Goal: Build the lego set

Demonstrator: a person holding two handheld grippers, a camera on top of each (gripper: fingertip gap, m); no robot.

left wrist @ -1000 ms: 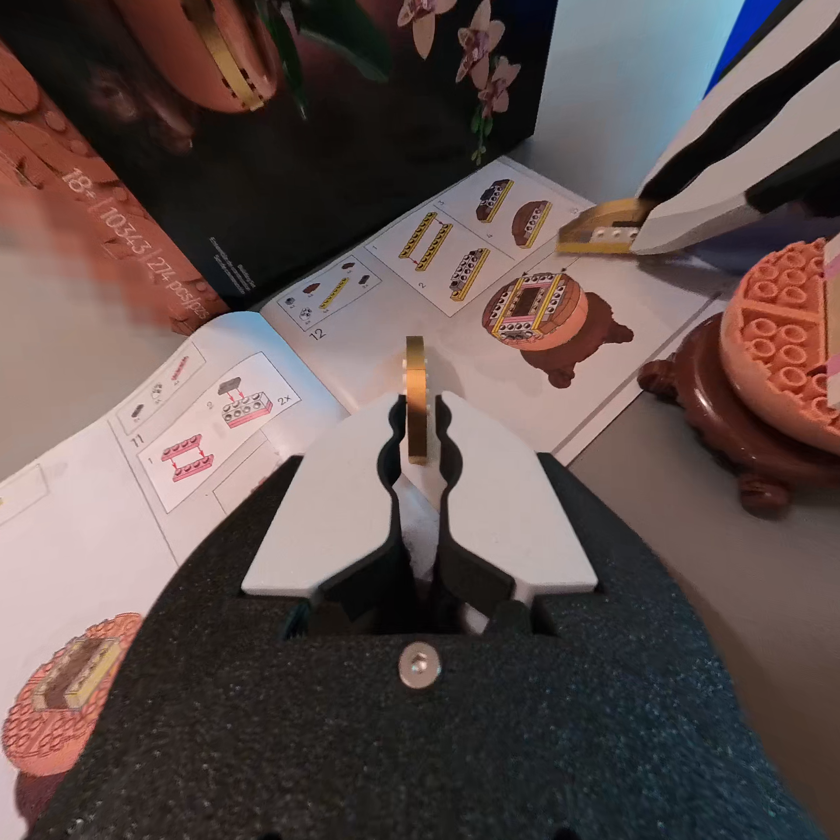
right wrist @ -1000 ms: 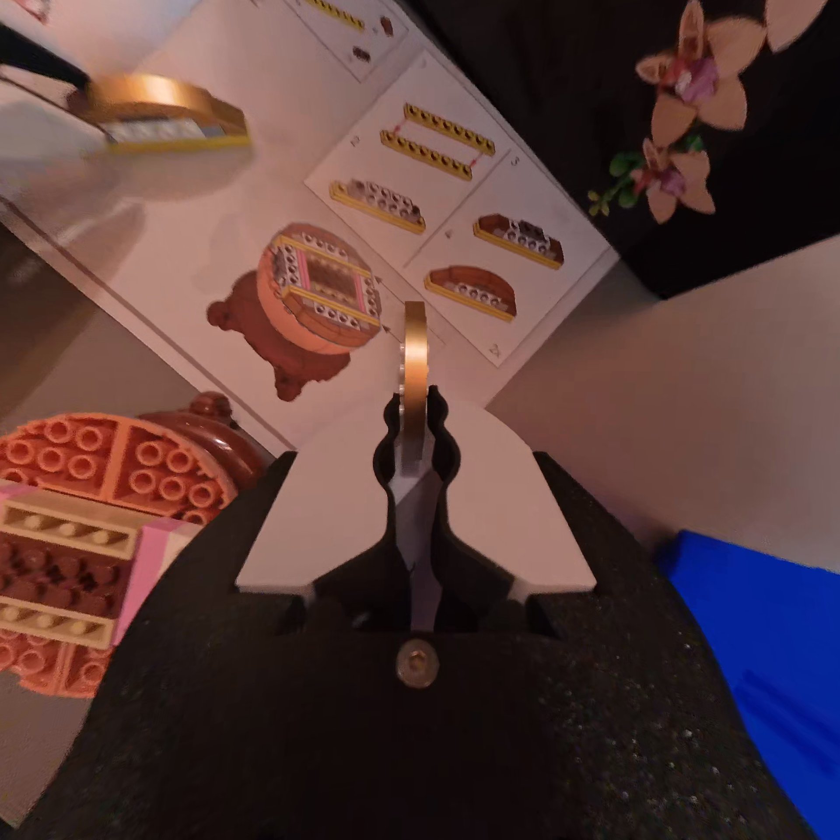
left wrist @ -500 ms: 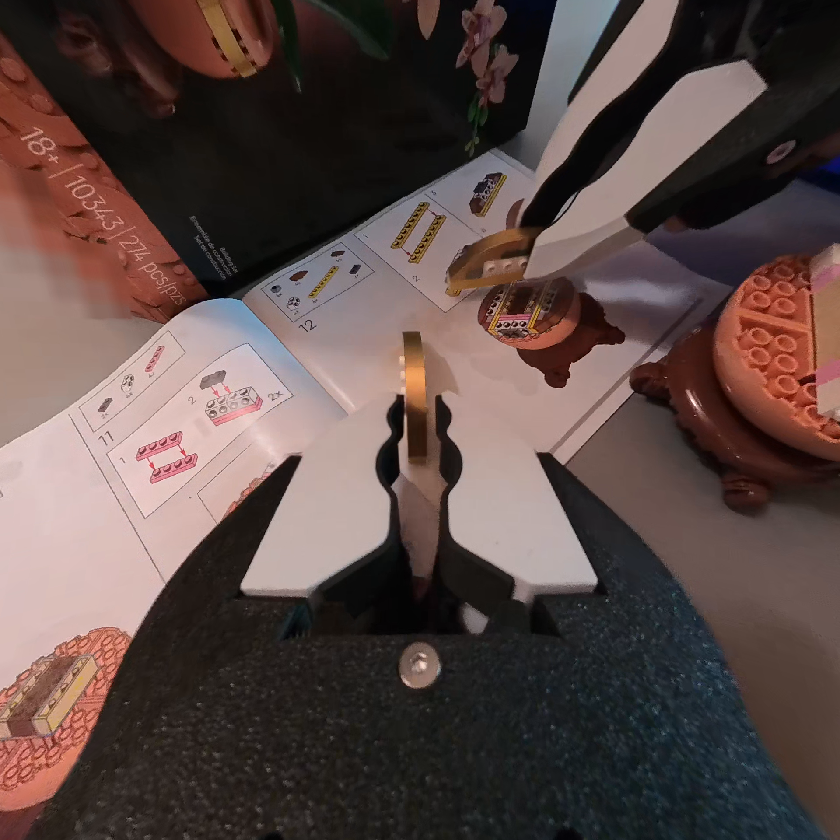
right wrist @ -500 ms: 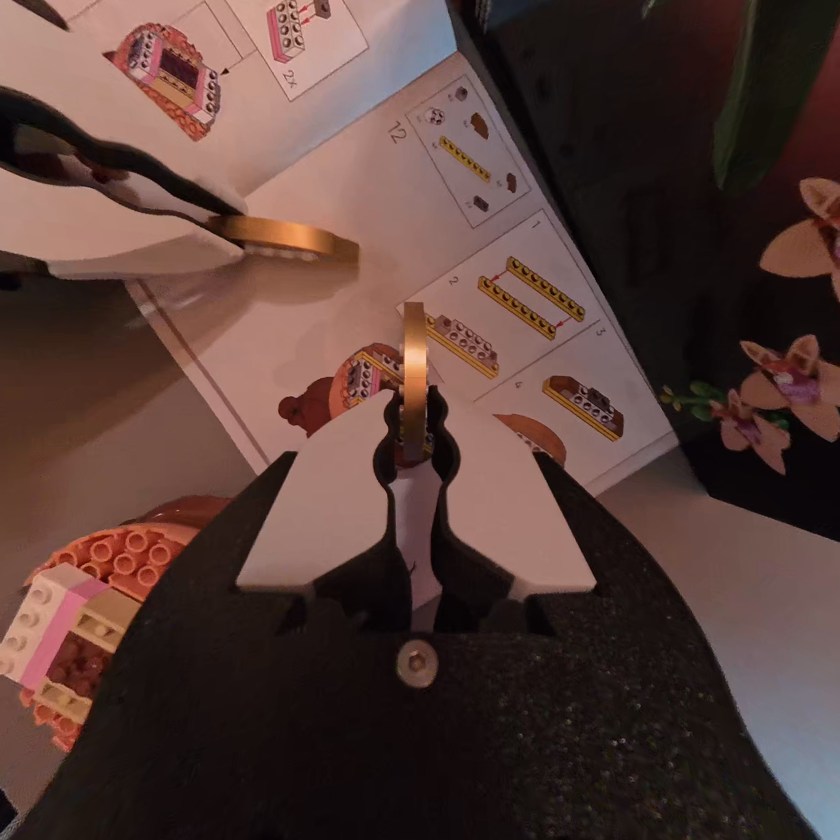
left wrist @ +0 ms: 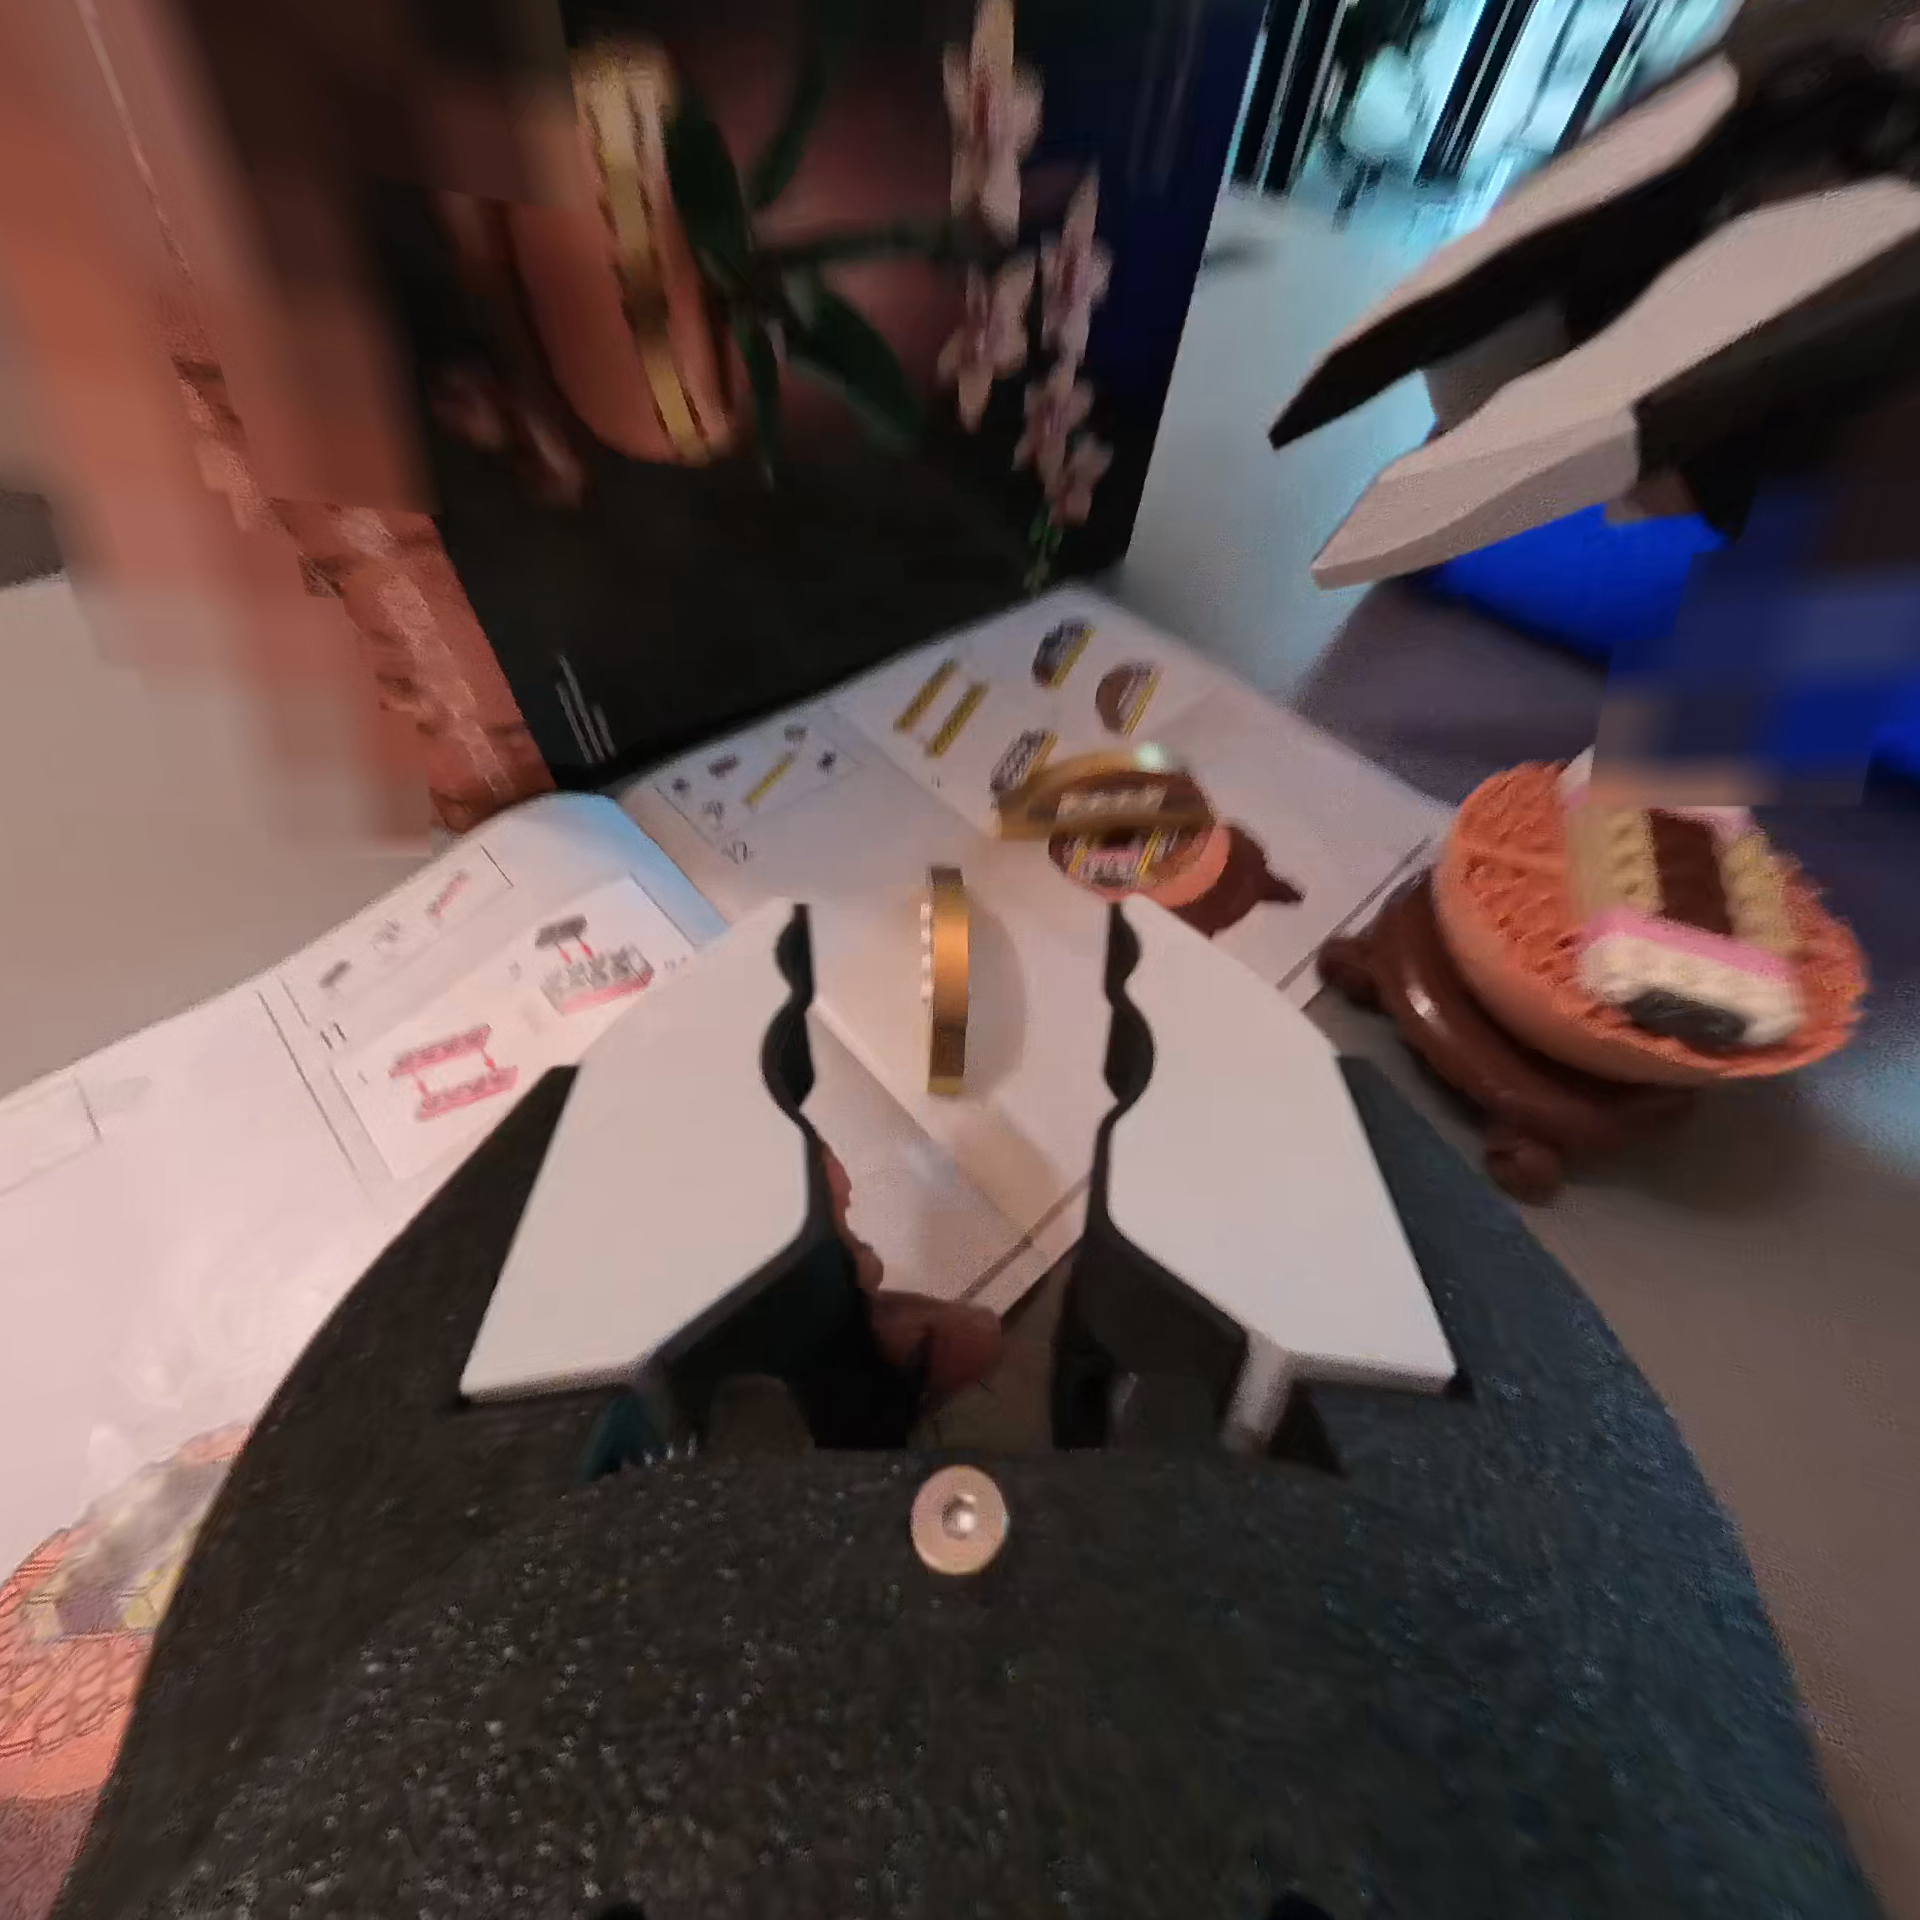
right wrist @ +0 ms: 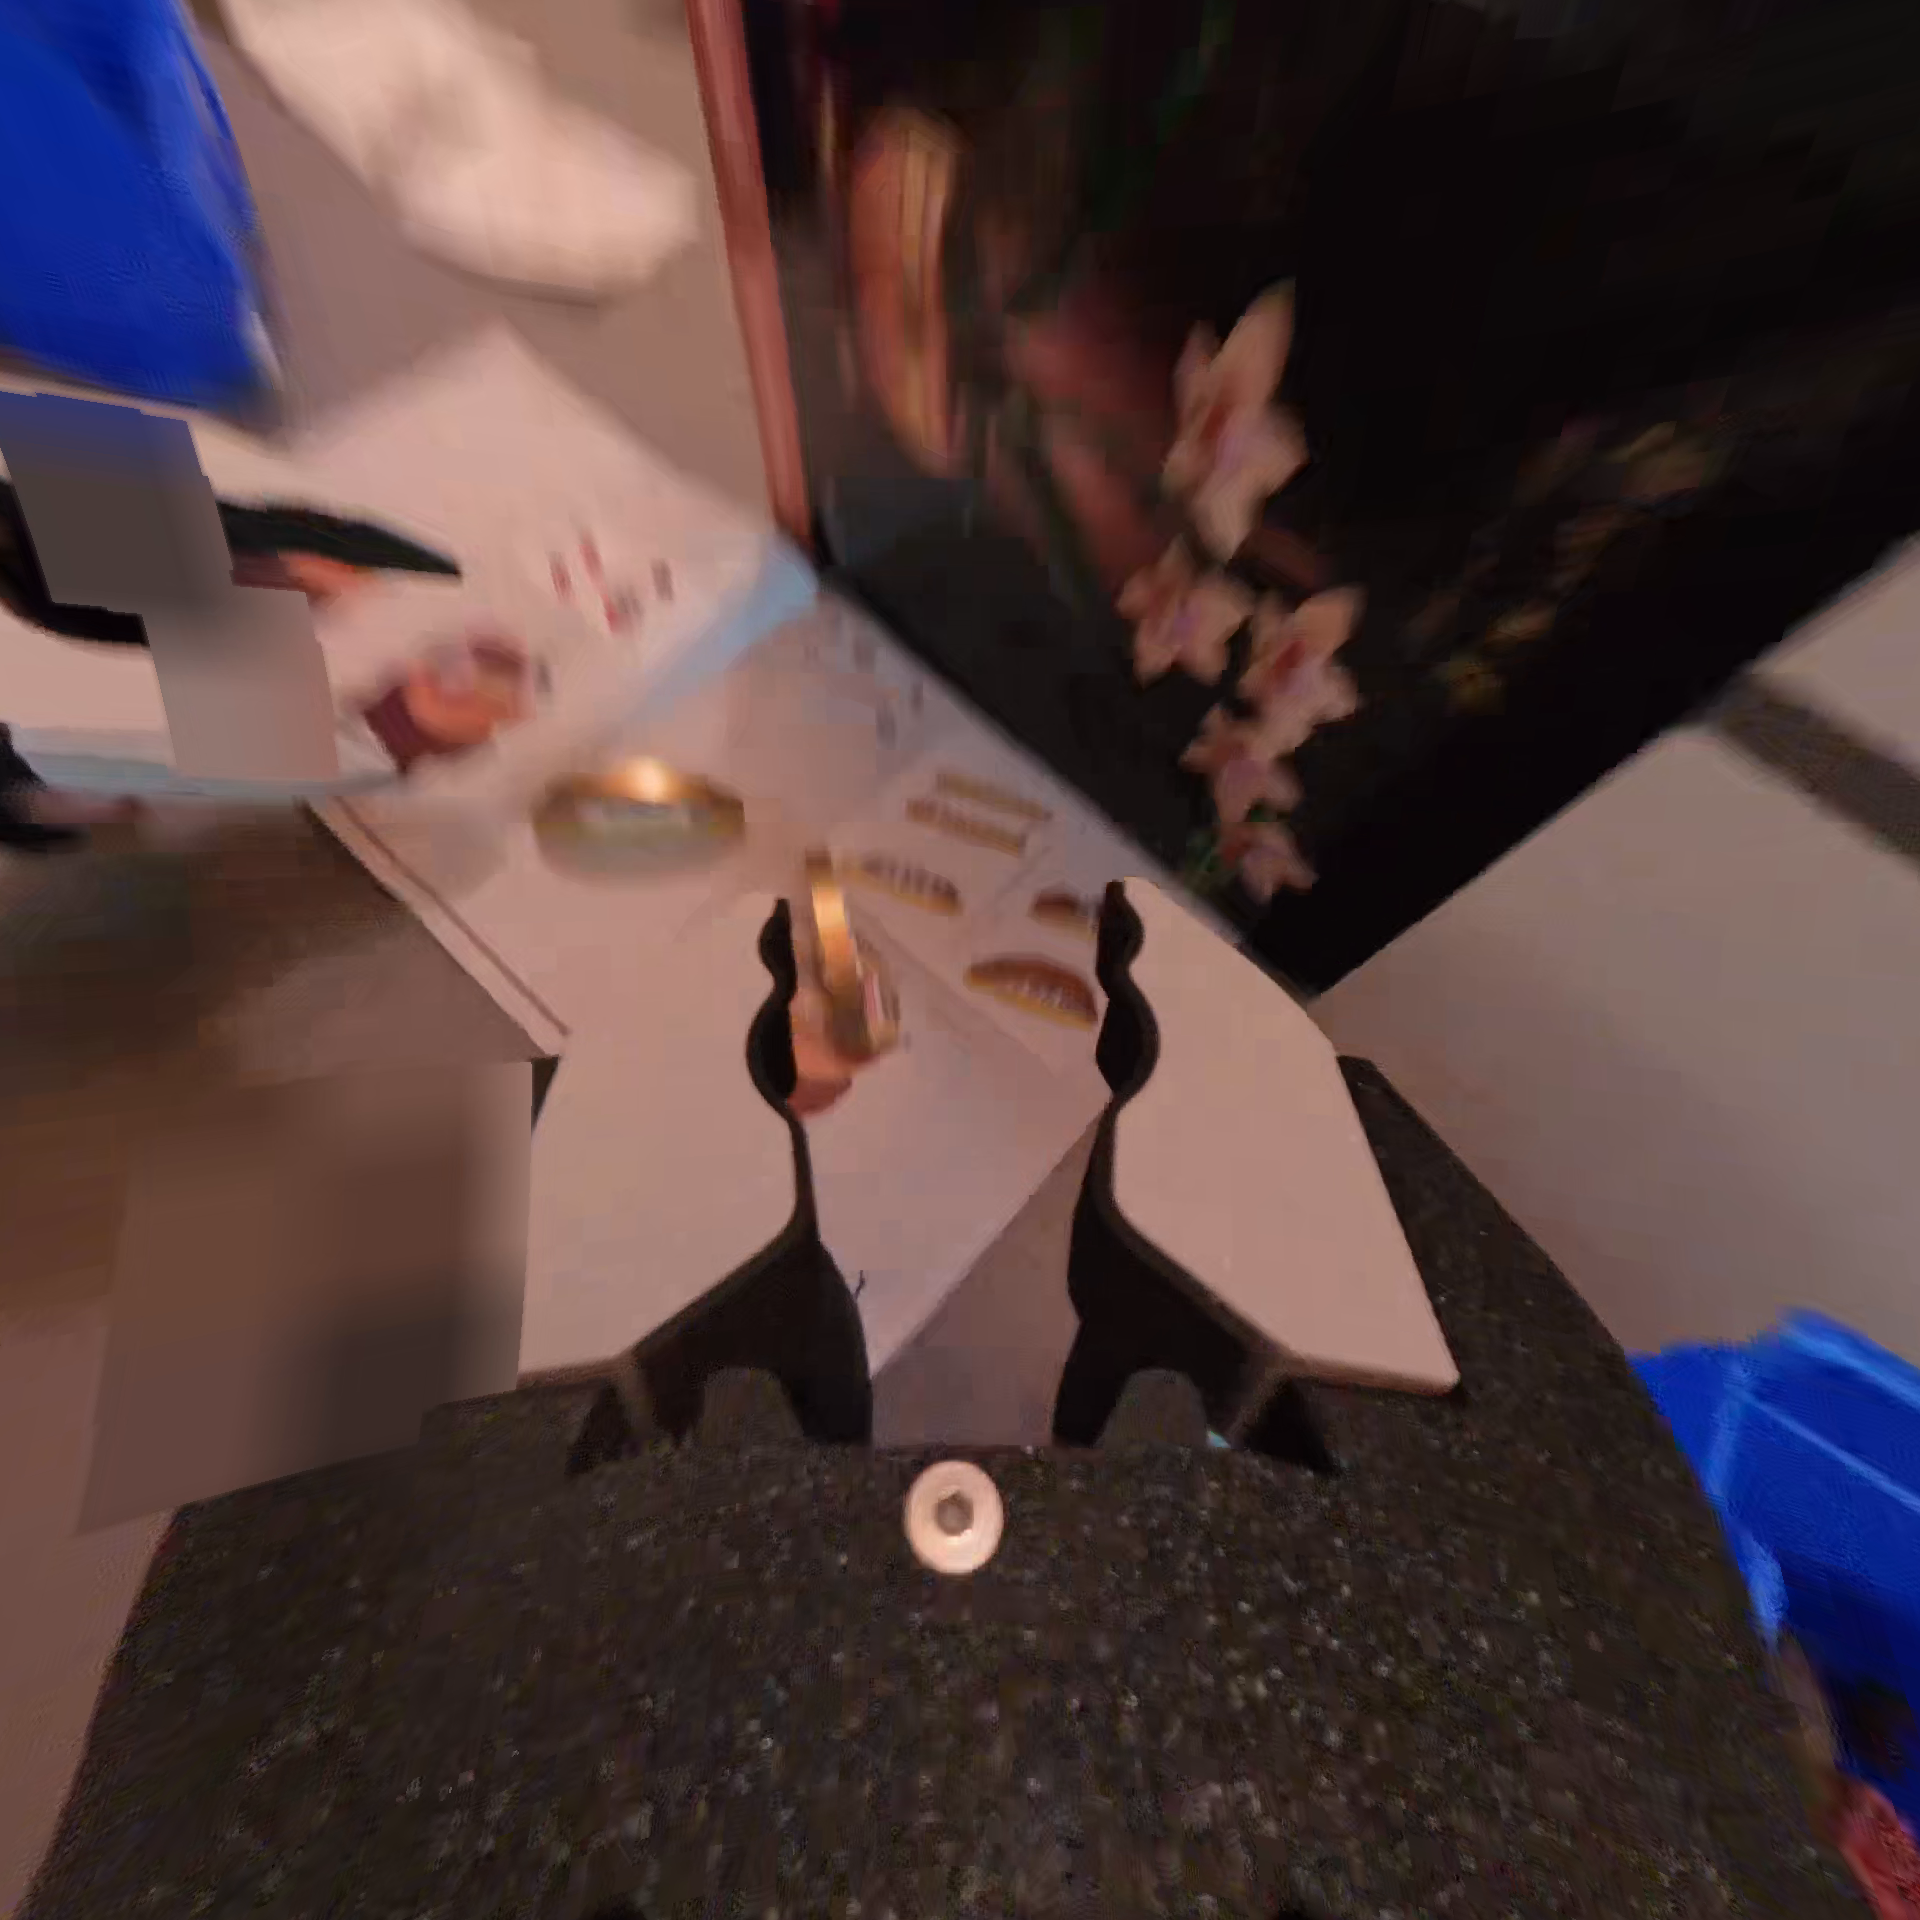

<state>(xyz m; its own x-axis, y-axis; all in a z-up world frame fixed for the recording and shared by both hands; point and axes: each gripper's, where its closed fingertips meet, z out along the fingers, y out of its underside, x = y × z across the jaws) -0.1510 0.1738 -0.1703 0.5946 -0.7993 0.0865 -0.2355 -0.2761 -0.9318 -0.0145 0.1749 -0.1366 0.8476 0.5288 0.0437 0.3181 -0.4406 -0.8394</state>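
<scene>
Both views are blurred by motion. My left gripper (left wrist: 956,914) is open, and a gold curved lego piece (left wrist: 948,982) stands on edge between its spread fingers, touching neither. My right gripper (right wrist: 948,902) is open too, with a second gold curved piece (right wrist: 840,977) loose close to its left finger. In the left wrist view the right gripper (left wrist: 1299,509) hangs open at the upper right, and that second gold piece (left wrist: 1091,800) shows below it over the open instruction booklet (left wrist: 623,935). The salmon and brown pot build (left wrist: 1621,935) stands on the table to the right.
The dark set box (left wrist: 779,416) with orchid pictures stands upright behind the booklet and also fills the right wrist view's upper right (right wrist: 1351,416). Something blue (left wrist: 1558,582) lies at the far right. The grey tabletop (left wrist: 1714,1299) lies to the right of the booklet.
Both grippers were shut on a gold piece each; both have opened and let the pieces go. The right gripper has lifted up and to the right, away from the booklet.
</scene>
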